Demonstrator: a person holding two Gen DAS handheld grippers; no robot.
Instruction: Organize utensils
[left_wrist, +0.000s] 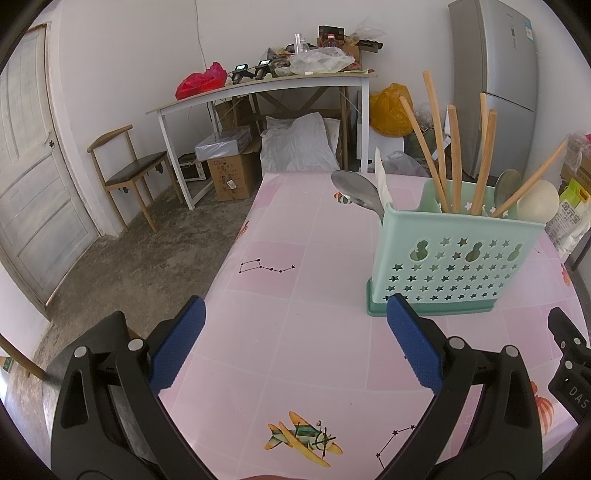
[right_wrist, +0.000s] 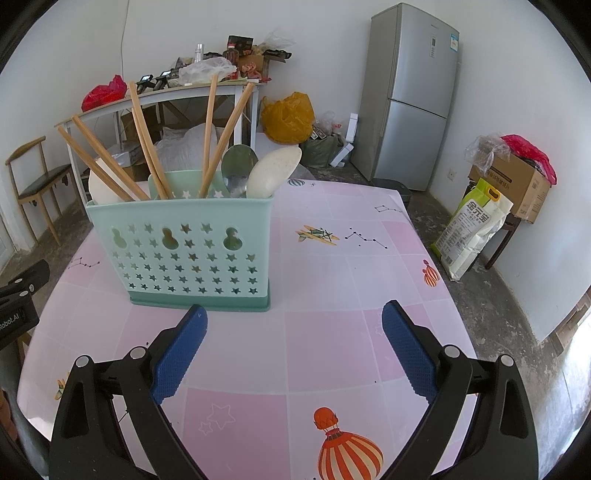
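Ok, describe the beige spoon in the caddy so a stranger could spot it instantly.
Find the mint-green star-punched utensil holder on the pink tablecloth. Look to its end nearest the fridge, where a metal spoon stands bowl-up. The beige spoon leans beside it: matte, speckled, pale cream, unlike the shiny metal one and the thin wooden chopsticks.

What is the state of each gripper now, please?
Left gripper: open, holding nothing.
Right gripper: open, holding nothing.

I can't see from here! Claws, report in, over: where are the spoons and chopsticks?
Left claw open, empty. Right claw open, empty. Chopsticks and spoons all upright in green holder. Nothing in the way.
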